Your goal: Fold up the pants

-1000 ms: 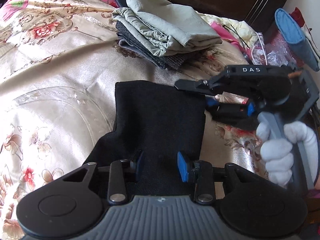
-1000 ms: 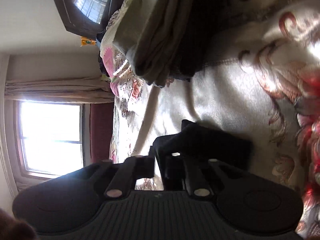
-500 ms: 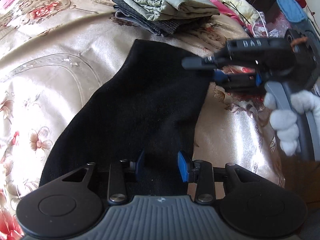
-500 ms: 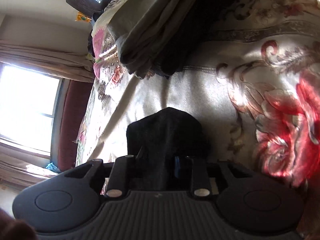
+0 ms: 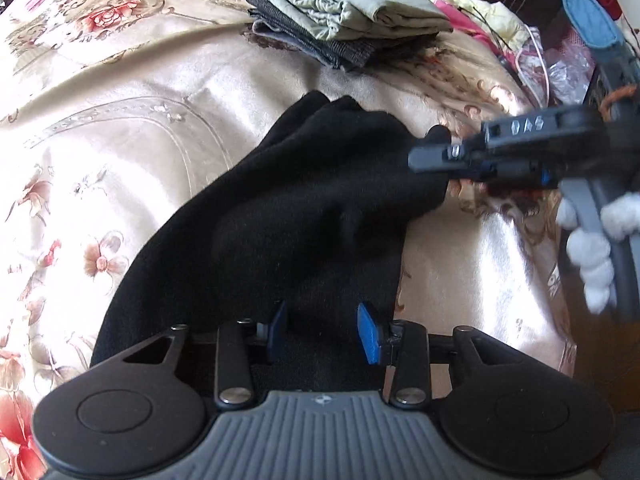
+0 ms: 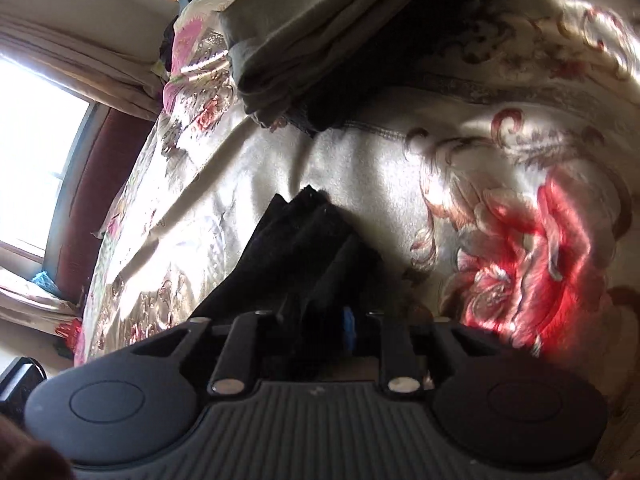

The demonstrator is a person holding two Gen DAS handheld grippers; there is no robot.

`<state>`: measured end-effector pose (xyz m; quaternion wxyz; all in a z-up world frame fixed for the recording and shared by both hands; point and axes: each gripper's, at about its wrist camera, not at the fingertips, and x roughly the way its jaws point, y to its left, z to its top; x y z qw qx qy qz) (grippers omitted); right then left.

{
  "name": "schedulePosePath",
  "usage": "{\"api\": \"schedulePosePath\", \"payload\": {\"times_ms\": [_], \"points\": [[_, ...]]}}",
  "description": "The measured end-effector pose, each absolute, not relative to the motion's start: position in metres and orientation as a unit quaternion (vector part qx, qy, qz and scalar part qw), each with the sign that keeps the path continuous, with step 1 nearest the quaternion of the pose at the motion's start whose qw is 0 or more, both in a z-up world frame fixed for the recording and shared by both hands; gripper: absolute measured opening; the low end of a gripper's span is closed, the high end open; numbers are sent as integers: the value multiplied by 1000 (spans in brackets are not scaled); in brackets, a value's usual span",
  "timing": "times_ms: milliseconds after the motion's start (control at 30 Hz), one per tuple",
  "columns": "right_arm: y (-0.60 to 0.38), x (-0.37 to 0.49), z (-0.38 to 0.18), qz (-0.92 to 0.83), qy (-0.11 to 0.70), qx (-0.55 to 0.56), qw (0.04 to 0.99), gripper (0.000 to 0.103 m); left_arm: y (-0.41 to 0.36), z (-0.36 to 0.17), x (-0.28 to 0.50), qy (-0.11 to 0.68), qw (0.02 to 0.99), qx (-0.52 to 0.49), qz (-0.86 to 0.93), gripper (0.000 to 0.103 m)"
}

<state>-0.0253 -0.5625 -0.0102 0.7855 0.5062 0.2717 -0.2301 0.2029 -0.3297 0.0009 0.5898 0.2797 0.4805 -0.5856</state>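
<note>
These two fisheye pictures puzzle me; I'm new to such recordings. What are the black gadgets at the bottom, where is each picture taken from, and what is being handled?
No robot here: a person holds a two-finger tool in each hand, with a camera on each looking along its fingers. The left view looks over the left hand-held gripper, whose blue pads stand apart around black pants lying on a floral bedspread; they do not seem to pinch. The right hand-held gripper shows there too, held by a white-gloved hand at the pants' far edge. The right view looks over it: its jaws are opening, dark cloth between them. Behind lies a stack of folded clothes.
</note>
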Motion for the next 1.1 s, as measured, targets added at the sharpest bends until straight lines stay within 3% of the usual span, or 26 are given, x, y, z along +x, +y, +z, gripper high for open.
{"api": "schedulePosePath", "payload": {"times_ms": [200,367,533,600,667,833,1100], "points": [[-569,-21,32,-271,323,382,822,32,-304,11,207,492,623,257,-552,52],[-558,30,59,-146,375,274,873,34,-261,16,213,515,670,236,-479,52],[-526,112,21,18,465,188,865,41,-190,10,216,563,726,187,-348,53],[-521,135,-3,13,517,173,838,38,-155,3,215,578,738,177,-300,53],[-508,146,9,6,525,136,840,39,-115,1,213,588,750,157,-258,54],[-417,169,76,97,476,11,874,40,-30,13,202,577,789,116,-179,55],[-176,268,77,348,461,2,816,40,120,18,204,550,830,5,-95,55]]}}
